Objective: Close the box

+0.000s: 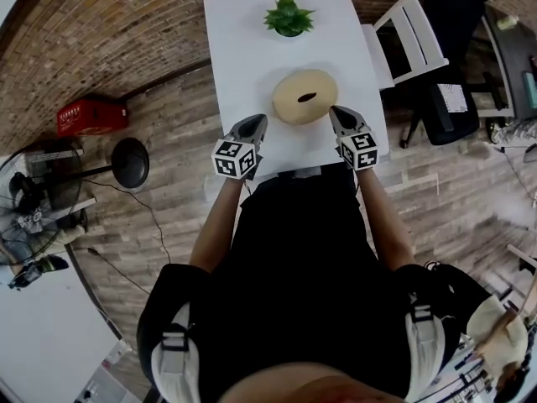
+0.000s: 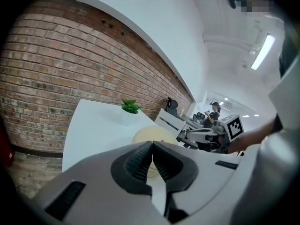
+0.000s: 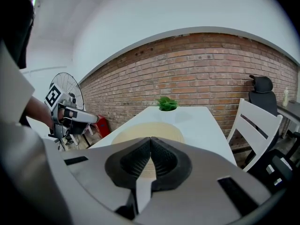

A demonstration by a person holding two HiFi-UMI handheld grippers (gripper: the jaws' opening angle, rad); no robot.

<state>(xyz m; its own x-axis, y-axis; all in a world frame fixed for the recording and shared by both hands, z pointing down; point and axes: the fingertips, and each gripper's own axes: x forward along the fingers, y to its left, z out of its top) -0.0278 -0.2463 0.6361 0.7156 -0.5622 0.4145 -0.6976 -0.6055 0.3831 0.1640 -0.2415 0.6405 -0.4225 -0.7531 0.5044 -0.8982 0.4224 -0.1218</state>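
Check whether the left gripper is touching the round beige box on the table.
Apart. The head view shows a strip of bare white table between the shut fingers of the left gripper and the near edge of the box.

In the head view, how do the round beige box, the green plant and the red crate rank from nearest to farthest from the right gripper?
Measured from the right gripper:
1. the round beige box, just left of its jaws, on the table.
2. the green plant, at the table's far end.
3. the red crate, far to the left, on the floor.
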